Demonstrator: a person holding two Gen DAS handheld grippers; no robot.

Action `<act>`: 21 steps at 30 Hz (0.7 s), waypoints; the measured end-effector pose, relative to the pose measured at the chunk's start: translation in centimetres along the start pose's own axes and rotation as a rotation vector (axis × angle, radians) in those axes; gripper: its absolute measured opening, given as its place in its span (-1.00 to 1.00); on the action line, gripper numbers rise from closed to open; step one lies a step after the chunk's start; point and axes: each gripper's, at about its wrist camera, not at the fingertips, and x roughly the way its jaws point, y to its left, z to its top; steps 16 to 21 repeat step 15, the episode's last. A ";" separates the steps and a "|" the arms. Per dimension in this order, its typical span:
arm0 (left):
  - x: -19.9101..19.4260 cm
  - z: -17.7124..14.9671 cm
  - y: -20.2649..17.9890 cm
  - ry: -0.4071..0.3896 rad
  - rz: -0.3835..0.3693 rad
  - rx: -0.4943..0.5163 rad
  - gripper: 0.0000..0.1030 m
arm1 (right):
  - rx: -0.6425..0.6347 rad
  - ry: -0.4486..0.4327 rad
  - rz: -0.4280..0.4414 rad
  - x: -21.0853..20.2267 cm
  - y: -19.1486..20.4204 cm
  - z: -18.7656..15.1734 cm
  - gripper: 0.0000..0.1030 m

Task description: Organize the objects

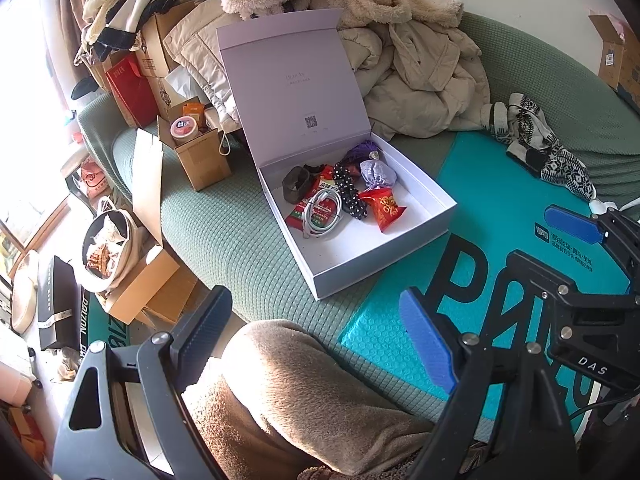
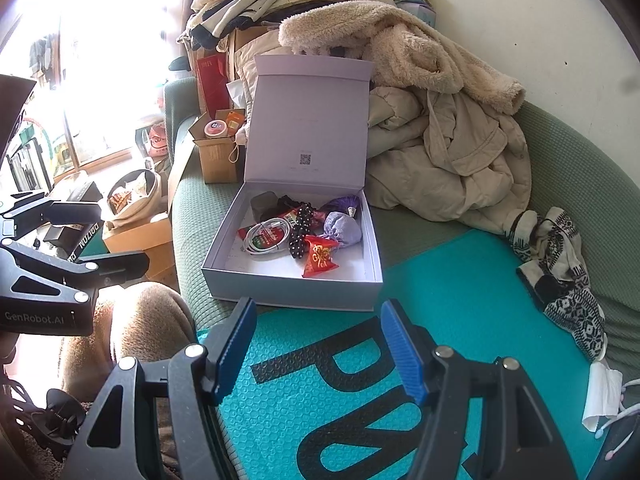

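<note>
A white gift box (image 1: pixel 384 252) (image 2: pixel 288 290) stands open on the green sofa, its lid upright. Inside lie a coiled white cable (image 1: pixel 322 210) (image 2: pixel 266 236), red snack packets (image 1: pixel 382 208) (image 2: pixel 320 258), a black dotted scrunchie (image 1: pixel 348 192) (image 2: pixel 300 232), a lilac pouch (image 1: pixel 378 174) (image 2: pixel 342 228), a purple tassel (image 1: pixel 360 154) and a brown band (image 1: pixel 296 184). My left gripper (image 1: pixel 316 328) is open and empty, below the box over a brown-clad knee. My right gripper (image 2: pixel 318 350) is open and empty, over the teal mat just in front of the box; it also shows in the left wrist view (image 1: pixel 576 232).
A teal bubble mat (image 2: pixel 420 300) lies on the sofa (image 1: pixel 224 232). Beige coats (image 2: pixel 452 148) pile behind the box. Patterned knitwear (image 2: pixel 560 276) lies at right. Cardboard boxes (image 1: pixel 200 152) and a bowl of snacks (image 1: pixel 104 248) crowd the left.
</note>
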 end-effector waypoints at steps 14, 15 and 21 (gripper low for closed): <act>2.2 0.5 -0.2 0.027 -0.022 0.004 0.65 | 0.024 0.030 0.002 1.5 -1.0 -0.5 0.27; 2.3 0.6 -0.1 0.025 -0.023 0.006 0.65 | 0.026 0.031 0.003 1.7 -1.2 -0.5 0.27; 2.3 0.6 -0.1 0.025 -0.023 0.006 0.65 | 0.026 0.031 0.003 1.7 -1.2 -0.5 0.27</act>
